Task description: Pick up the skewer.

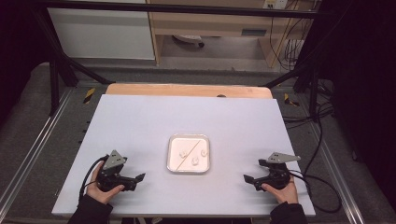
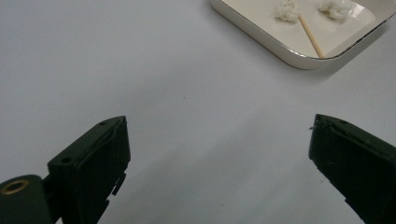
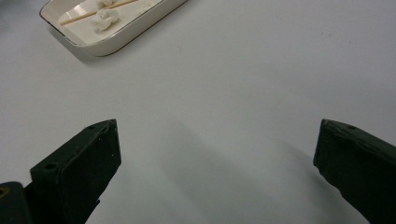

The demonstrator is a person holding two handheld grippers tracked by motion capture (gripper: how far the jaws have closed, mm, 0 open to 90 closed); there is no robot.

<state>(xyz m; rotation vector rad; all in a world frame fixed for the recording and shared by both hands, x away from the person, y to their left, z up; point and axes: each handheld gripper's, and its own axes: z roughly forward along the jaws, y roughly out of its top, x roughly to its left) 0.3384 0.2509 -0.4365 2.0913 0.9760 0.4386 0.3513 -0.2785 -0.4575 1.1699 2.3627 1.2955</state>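
A small square white tray [image 1: 188,172] sits at the middle of the white table board. In it lie three white crumbly lumps [image 1: 195,161] and a thin wooden stick [image 1: 180,159] laid diagonally. My left gripper [image 1: 139,178] rests low at the front left, pointing right toward the tray and well short of it. In the left gripper view its jaws [image 2: 218,122] stand wide open over bare board, with the tray [image 2: 261,37] and stick [image 2: 310,36] ahead. My right gripper [image 1: 247,179] mirrors it at the front right, open [image 3: 218,123] and holding nothing, tray [image 3: 135,39] farther off.
The white board [image 1: 140,121] lies on a wooden tabletop whose far edge [image 1: 187,90] shows behind it. Black cables [image 1: 322,182] trail off the right side. A dark metal frame [image 1: 60,60] and floor rails surround the table.
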